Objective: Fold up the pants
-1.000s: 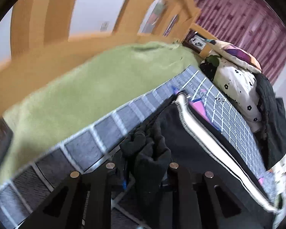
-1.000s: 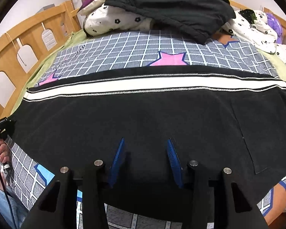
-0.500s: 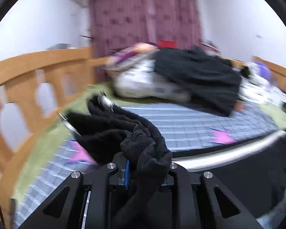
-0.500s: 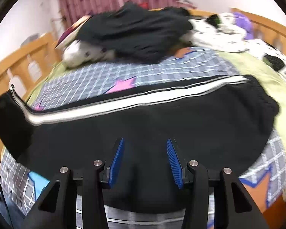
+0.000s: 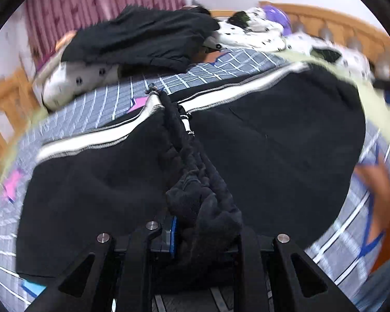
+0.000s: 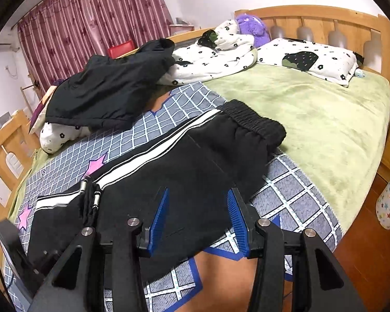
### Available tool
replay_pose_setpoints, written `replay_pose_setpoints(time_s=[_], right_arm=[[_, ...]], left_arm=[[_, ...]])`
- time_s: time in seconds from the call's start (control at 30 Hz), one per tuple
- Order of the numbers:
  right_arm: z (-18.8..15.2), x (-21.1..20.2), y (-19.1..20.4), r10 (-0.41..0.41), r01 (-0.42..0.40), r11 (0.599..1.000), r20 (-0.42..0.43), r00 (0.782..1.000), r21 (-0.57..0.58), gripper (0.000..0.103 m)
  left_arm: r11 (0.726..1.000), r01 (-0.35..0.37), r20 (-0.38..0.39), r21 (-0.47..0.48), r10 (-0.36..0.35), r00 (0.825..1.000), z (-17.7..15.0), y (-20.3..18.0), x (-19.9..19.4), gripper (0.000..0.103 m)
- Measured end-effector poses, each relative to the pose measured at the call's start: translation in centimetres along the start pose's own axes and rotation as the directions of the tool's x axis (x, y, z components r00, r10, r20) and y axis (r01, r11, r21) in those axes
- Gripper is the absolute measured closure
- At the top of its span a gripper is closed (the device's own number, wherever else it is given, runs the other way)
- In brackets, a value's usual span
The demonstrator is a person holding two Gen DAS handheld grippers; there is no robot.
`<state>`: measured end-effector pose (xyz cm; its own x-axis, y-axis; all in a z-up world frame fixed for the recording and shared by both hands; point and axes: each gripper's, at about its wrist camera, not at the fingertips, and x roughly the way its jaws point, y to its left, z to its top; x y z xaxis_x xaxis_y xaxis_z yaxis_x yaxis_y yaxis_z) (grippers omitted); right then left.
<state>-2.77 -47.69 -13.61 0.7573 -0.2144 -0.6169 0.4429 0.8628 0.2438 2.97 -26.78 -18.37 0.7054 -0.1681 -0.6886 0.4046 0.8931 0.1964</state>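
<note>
My left tongs (image 5: 192, 236) sit at the bottom centre of the left view, clamped tight on a bunched wad of the pants (image 5: 273, 150), the black cloth filling the gap between the pads and spilling over them. From that wad a gathered cuff runs up the middle of the frame to the white stripe (image 5: 91, 143), so this leg end is doubled over the rest of the garment, which spreads black across the centre and right of the frame on the checked quilt (image 5: 96, 104). In the right view the pants (image 6: 195, 171) lie diagonally from lower left to the centre, waistband (image 6: 254, 119) toward the upper right, just at the edge of the green blanket (image 6: 312, 119). My right tongs (image 6: 197, 218) stand apart at the bottom centre, the blue pads (image 6: 160, 215) clear of the cloth and gripping nothing; the near hem of the pants shows between and beyond them. A black jacket (image 6: 109, 88) lies on the pillows at upper left, well apart from the pants.
</note>
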Motion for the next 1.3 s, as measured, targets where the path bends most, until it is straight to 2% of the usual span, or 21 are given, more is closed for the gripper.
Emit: replay_pose_setpoints(time_s=[0.1,0.13,0.2,0.23,0.33,0.37,0.43,0.53,0.6,0.73,0.8,0.9,1.0,1.13,1.3], right_arm=[[-0.2,0.3,1.4,0.013,-0.014,0.999,-0.006,1.0,-0.04,0.057],[-0.4,0.2,1.8,0.016,-0.016,0.998,-0.003,1.0,-0.055,0.057],[-0.7,0.2,3.1,0.02,-0.02,0.995,0.004,1.0,-0.094,0.057],[-0.9,0.2,3.7,0.023,-0.022,0.994,0.005,1.0,-0.11,0.057],[-1.3,0.7,5.8,0.026,-0.026,0.986,-0.005,1.0,-0.163,0.057],[-1.4,0.8,6.4,0.027,-0.028,0.984,-0.008,1.0,-0.176,0.057],[-1.7,1.0,7.5,0.035,-0.038,0.981,-0.021,0.999,-0.192,0.056],[-2.4,1.4,9.0,0.071,-0.081,0.973,-0.051,0.996,-0.216,0.054],[-2.9,1.8,10.4,0.083,-0.098,0.967,-0.076,0.994,-0.236,0.054],[-3.6,2.5,12.8,0.088,-0.115,0.952,-0.106,0.99,-0.282,0.053],[-4.0,2.8,13.9,0.092,-0.128,0.947,-0.133,0.987,-0.296,0.053],[-4.7,3.2,15.1,0.111,-0.158,0.942,-0.169,0.979,-0.295,0.053],[-5.5,3.7,16.1,0.133,-0.188,0.942,-0.205,0.97,-0.277,0.05],[-7.0,5.0,17.5,0.13,-0.206,0.938,-0.268,0.955,-0.28,0.049],[-7.5,4.9,18.4,0.142,-0.221,0.931,-0.269,0.953,-0.29,0.049]], left_arm=[[0.997,0.076,-0.018,-0.029,-0.077,0.997,0.2,1.8,-0.7,0.082],[0.987,0.137,-0.033,-0.079,-0.14,0.99,0.4,3.2,-1.3,0.081],[0.966,0.214,-0.045,-0.145,-0.222,0.974,0.5,4.7,-1.8,0.079],[0.945,0.268,-0.041,-0.189,-0.281,0.959,0.5,6.1,-2.6,0.079],[0.915,0.318,-0.012,-0.248,-0.331,0.943,-0.3,9.0,-4.0,0.078],[0.91,0.318,-0.003,-0.266,-0.331,0.944,-0.6,10.2,-4.4,0.068],[0.905,0.307,0.023,-0.294,-0.315,0.949,-1.3,12.4,-5.0,0.056],[0.91,0.247,0.061,-0.334,-0.241,0.969,-2.4,16.1,-5.7,0.055],[0.903,0.227,0.067,-0.366,-0.218,0.974,-3.3,18.7,-6.1,0.055],[0.895,0.139,0.048,-0.424,-0.131,0.99,-4.7,23.1,-6.2,0.055],[0.894,0.075,0.037,-0.442,-0.066,0.997,-5.5,25.1,-6.1,0.054],[0.88,-0.01,-0.001,-0.475,0.011,1.0,-7.0,28.0,-5.4,0.051],[0.856,-0.044,-0.041,-0.514,0.026,0.999,-8.6,30.4,-4.5,0.051],[0.821,-0.055,-0.084,-0.569,0.008,0.996,-10.5,32.2,-3.6,0.051],[0.79,-0.076,-0.126,-0.608,-0.001,0.992,-11.9,33.9,-2.9,0.051]])
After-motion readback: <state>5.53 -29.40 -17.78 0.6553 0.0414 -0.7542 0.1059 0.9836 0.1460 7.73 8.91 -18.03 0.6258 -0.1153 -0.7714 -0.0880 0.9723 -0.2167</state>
